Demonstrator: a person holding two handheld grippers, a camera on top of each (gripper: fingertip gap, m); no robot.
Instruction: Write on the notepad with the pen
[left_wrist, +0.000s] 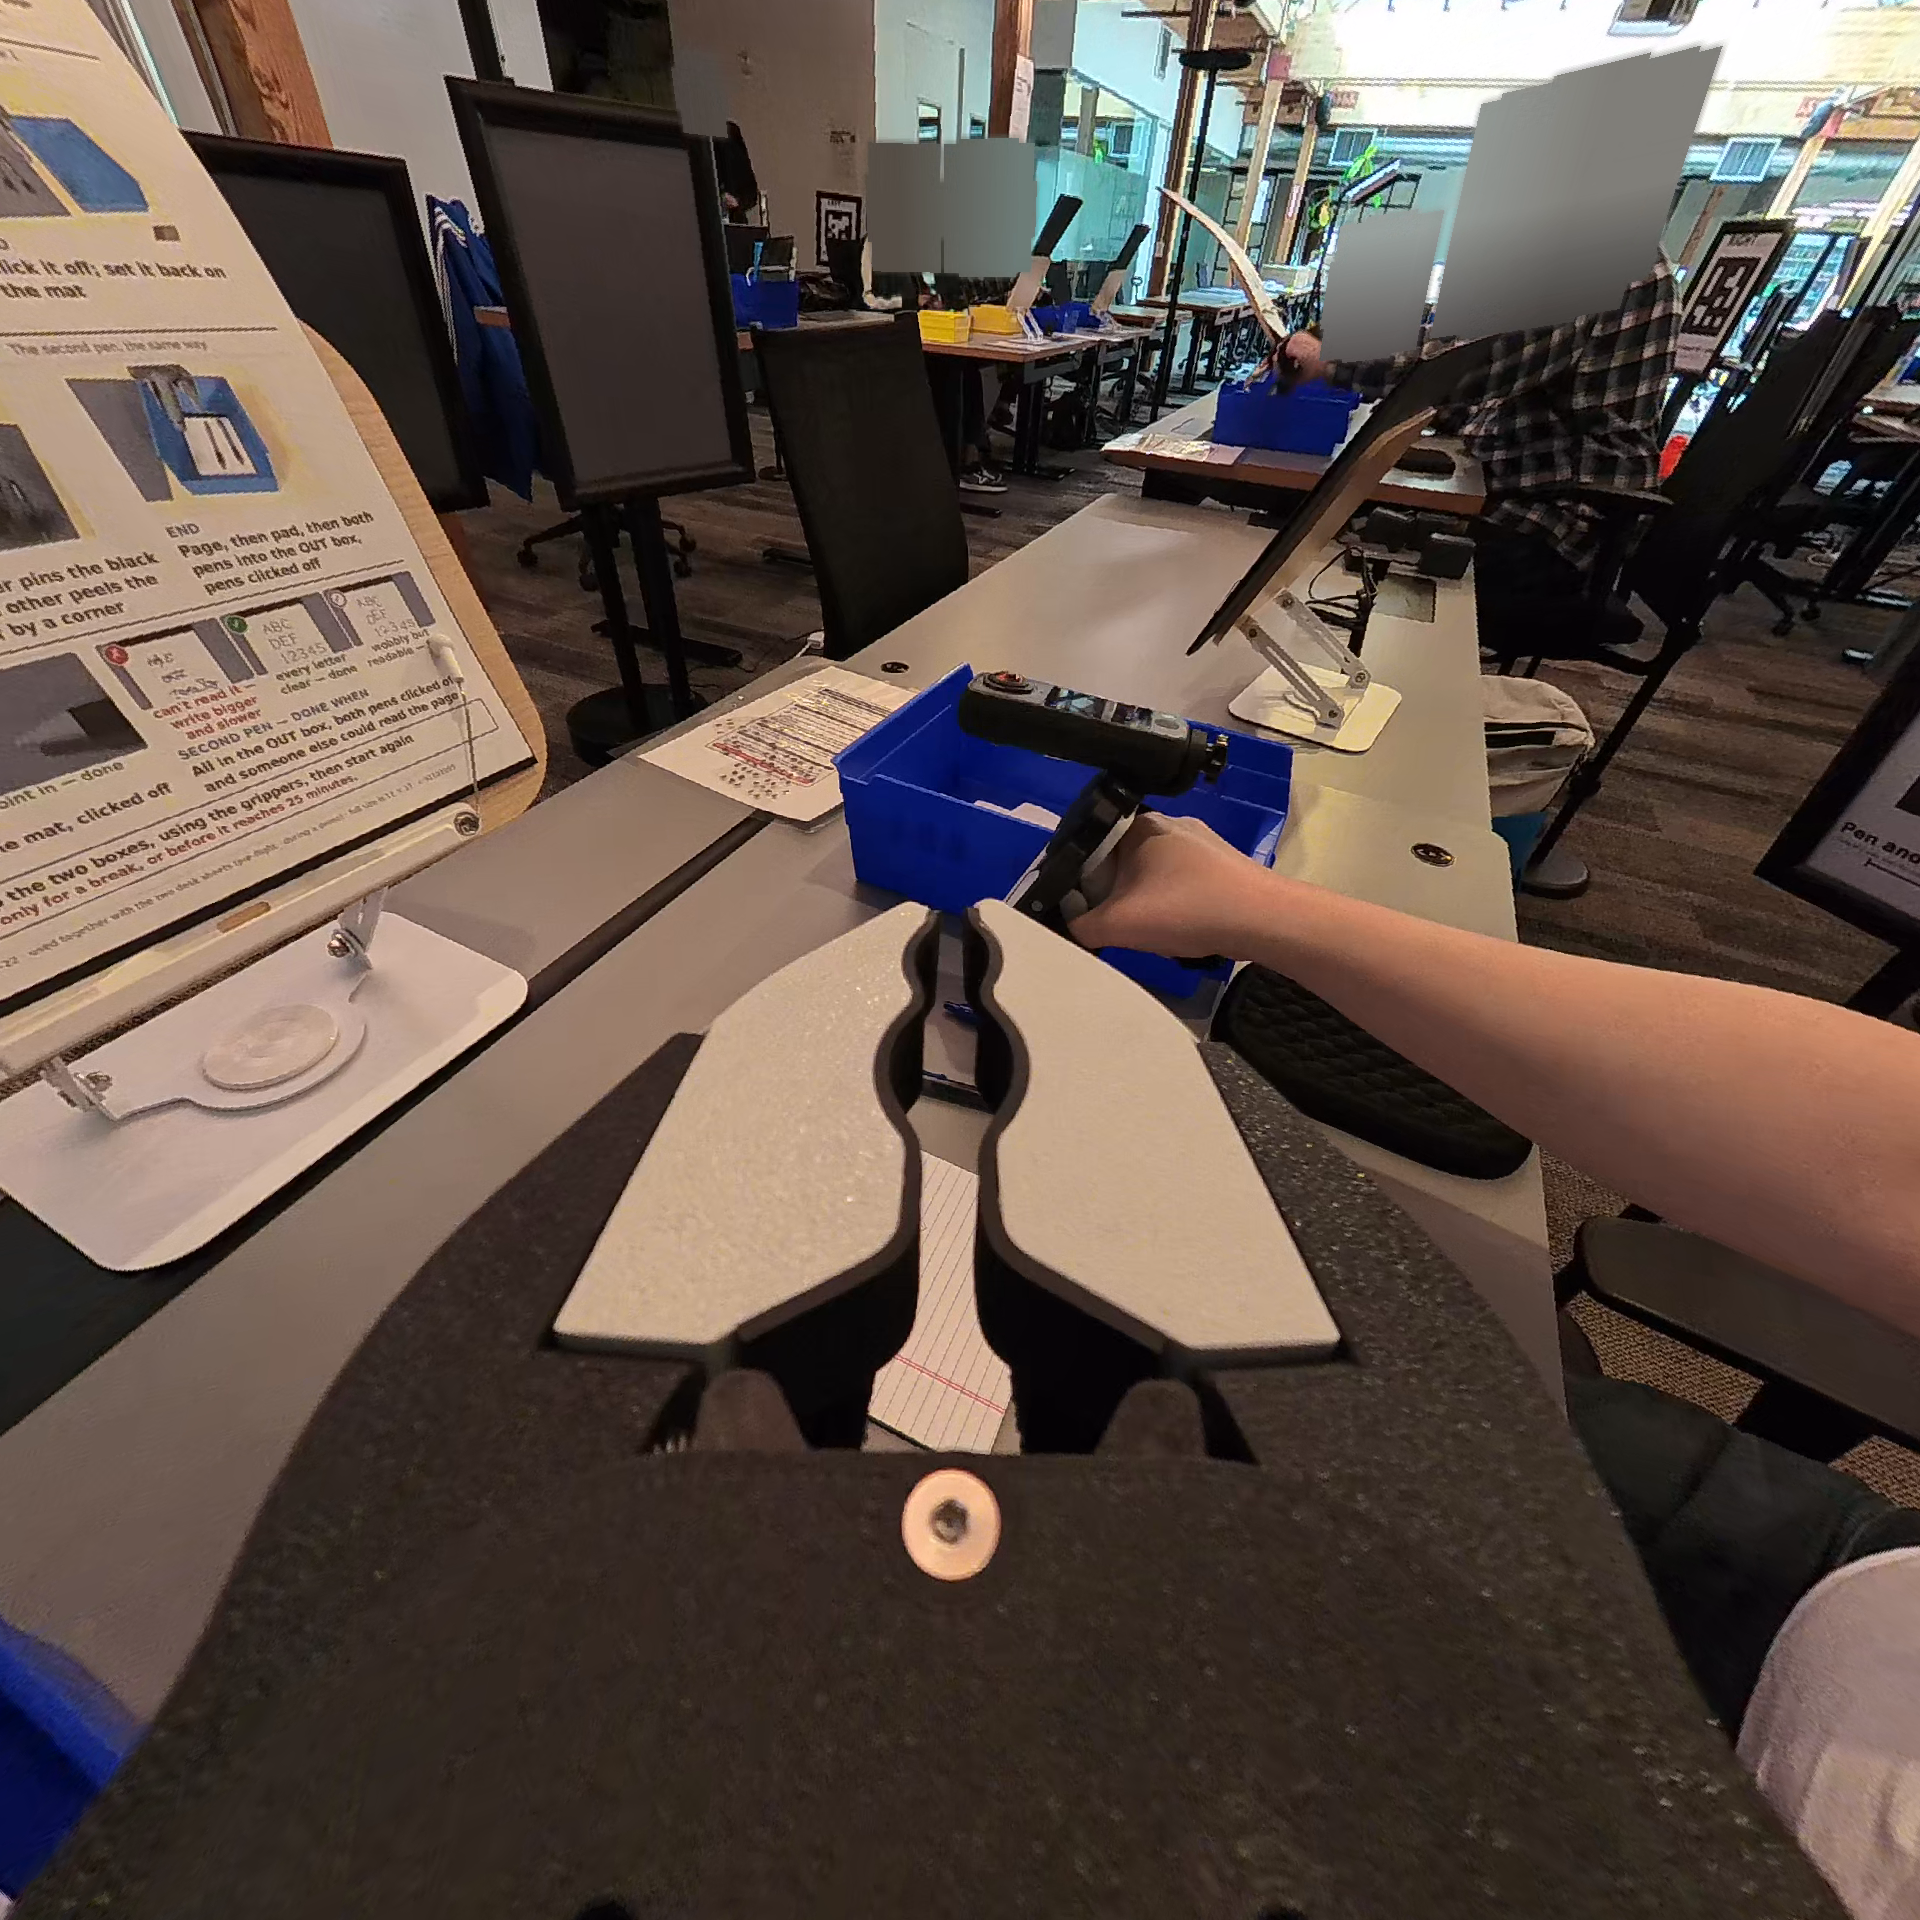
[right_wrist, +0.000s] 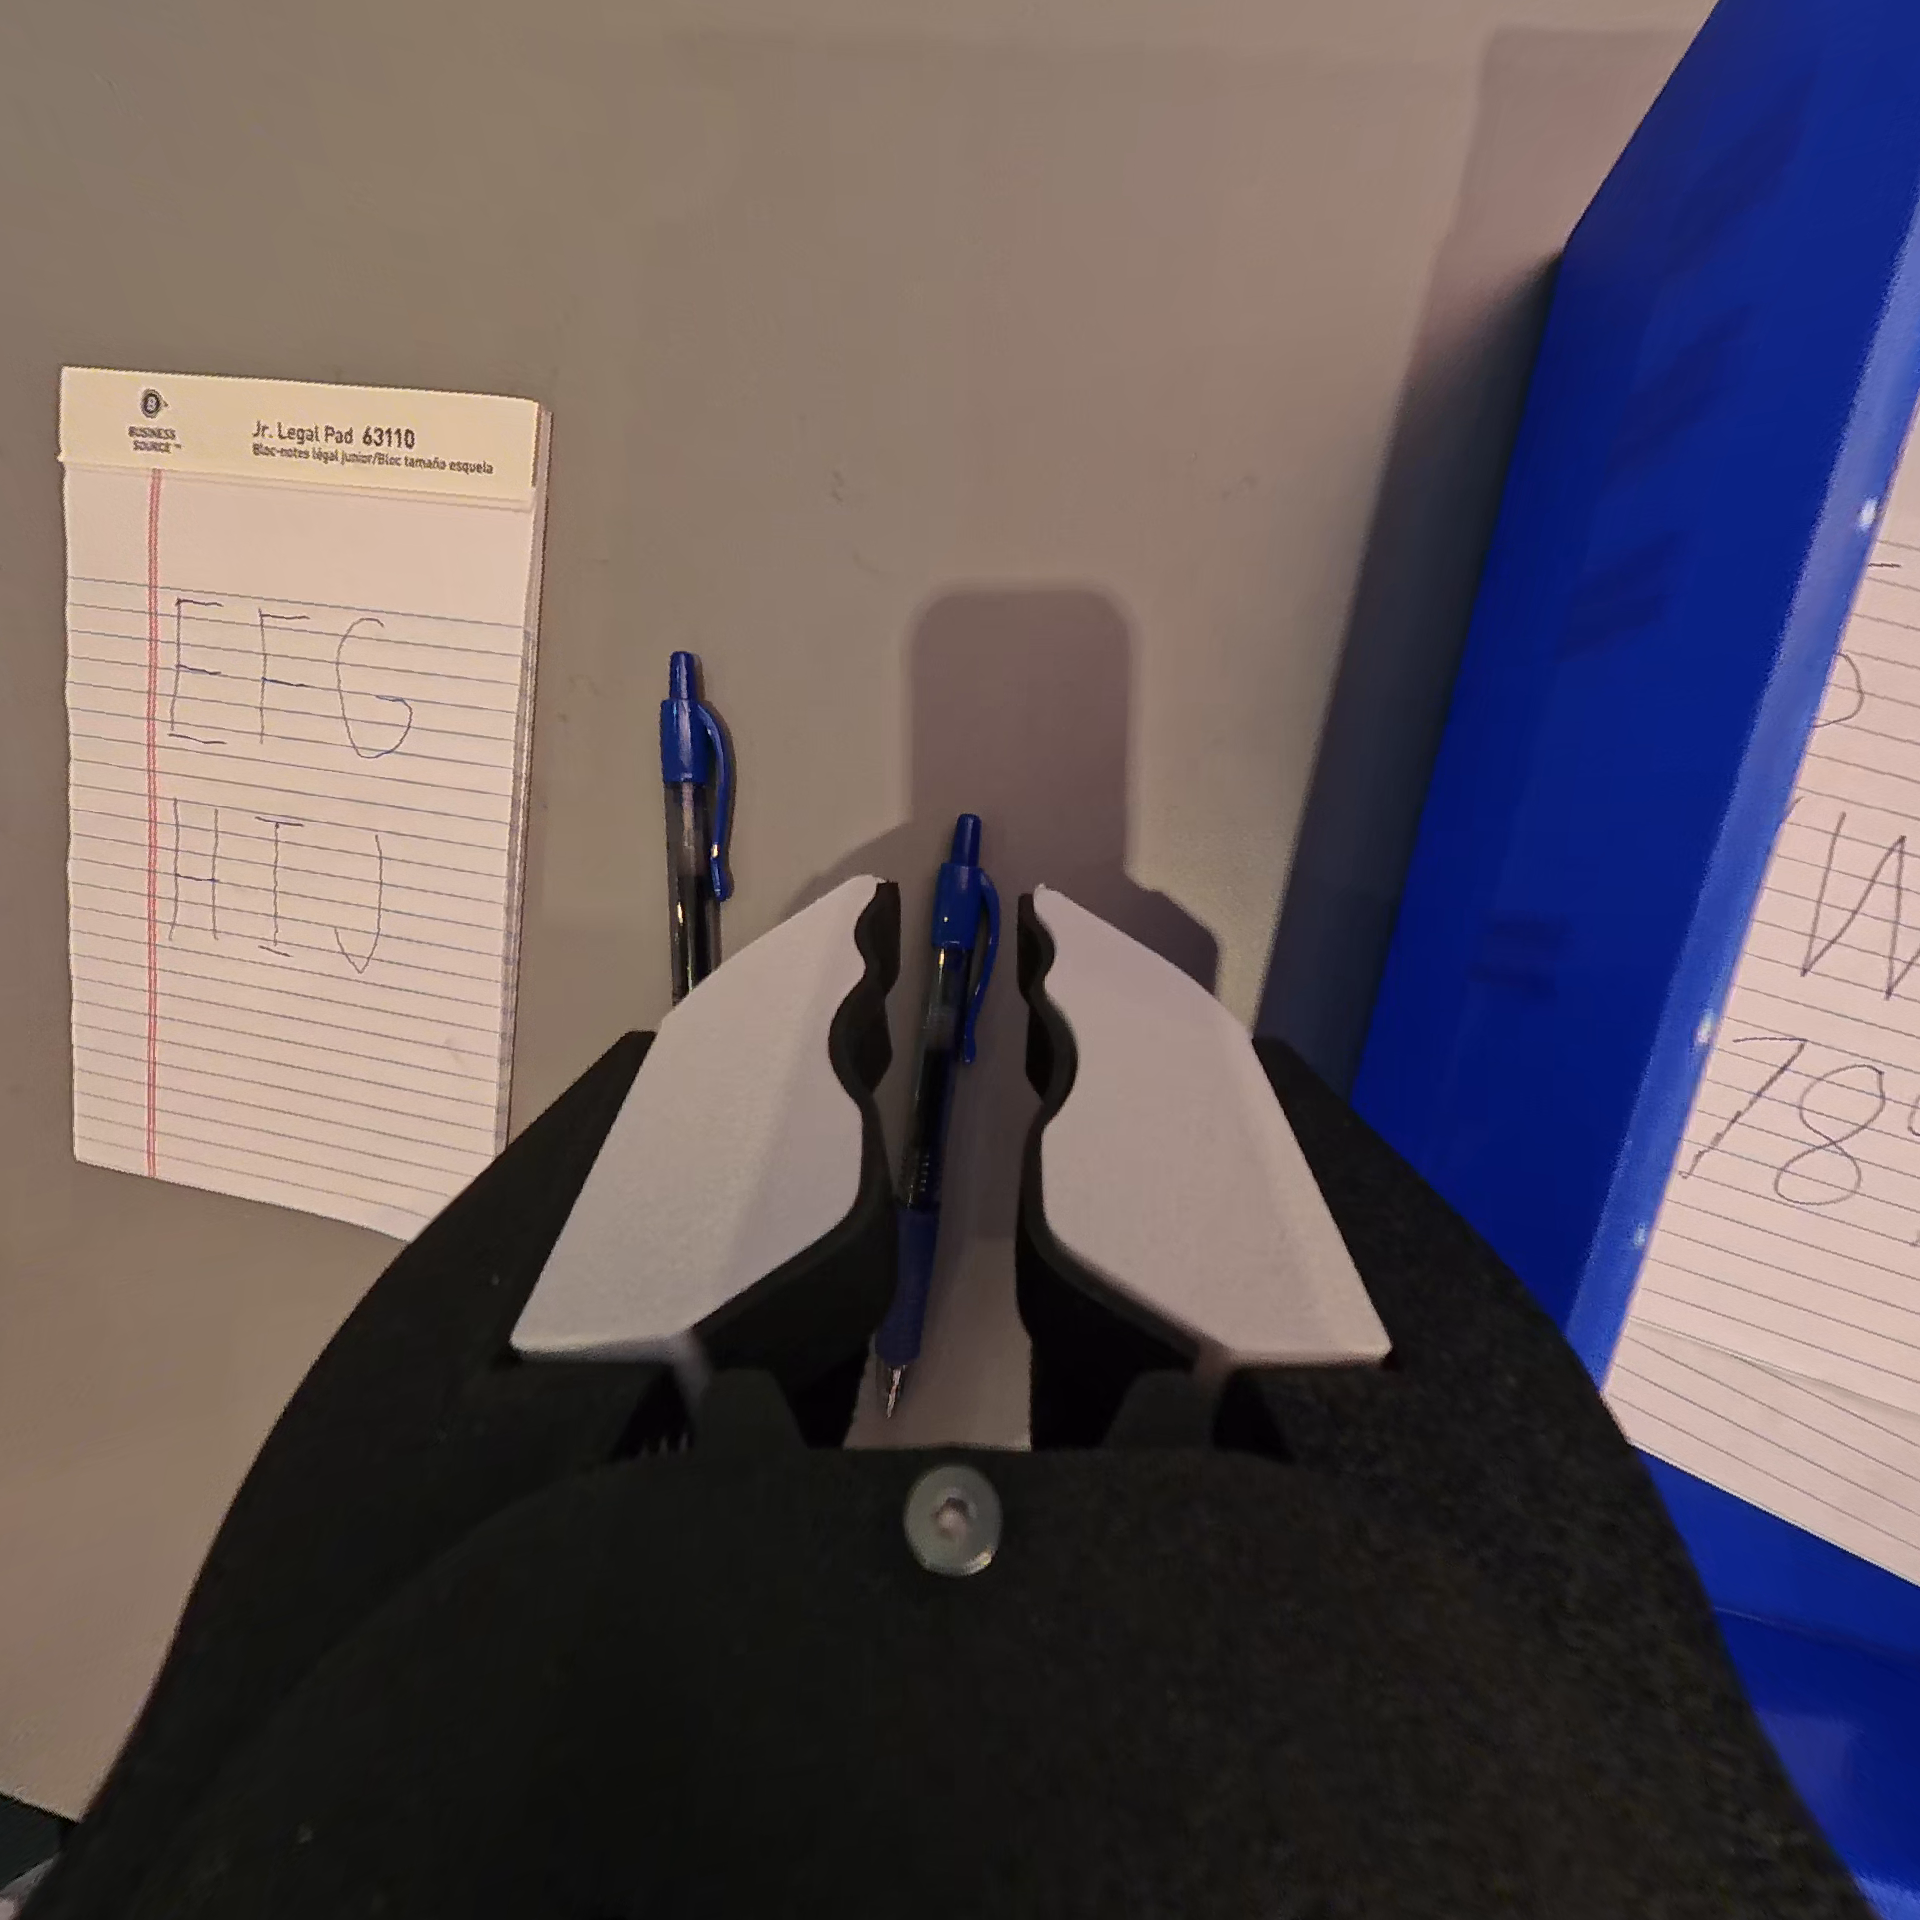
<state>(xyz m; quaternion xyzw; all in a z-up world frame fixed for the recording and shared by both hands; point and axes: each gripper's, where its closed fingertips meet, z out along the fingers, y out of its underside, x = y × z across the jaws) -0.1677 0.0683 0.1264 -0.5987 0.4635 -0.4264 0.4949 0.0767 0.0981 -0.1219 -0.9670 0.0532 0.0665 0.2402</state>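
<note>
Two pens (right_wrist: 694, 821) (right_wrist: 940, 1081), one notepad (right_wrist: 296, 790) — right claw (right_wrist: 956, 904) spread, left claw (left_wrist: 951, 920) nearly pressed together.

On the desk (right_wrist: 935, 312), the legal pad (right_wrist: 296, 790) lay left of two pens (right_wrist: 694, 821) (right_wrist: 940, 1081); the bin (right_wrist: 1538, 831) stood right, holding a sheet (right_wrist: 1797, 1039).

A blue bin (left_wrist: 935, 821) sits on the grey desk (left_wrist: 1091, 582), with a printed sheet (left_wrist: 790, 738) lying flat just beside its left side. In the right wrist view, the blue bin (right_wrist: 1621, 727) holds a lined page (right_wrist: 1808, 987) with handwriting on it. An instruction board (left_wrist: 208, 540) leans on a white stand (left_wrist: 260, 1081) at the left. Farther along the desk a dark board (left_wrist: 1340, 499) tilts on another stand. A black chair (left_wrist: 862, 478) and two framed panels (left_wrist: 613, 301) stand on the floor beyond.
</note>
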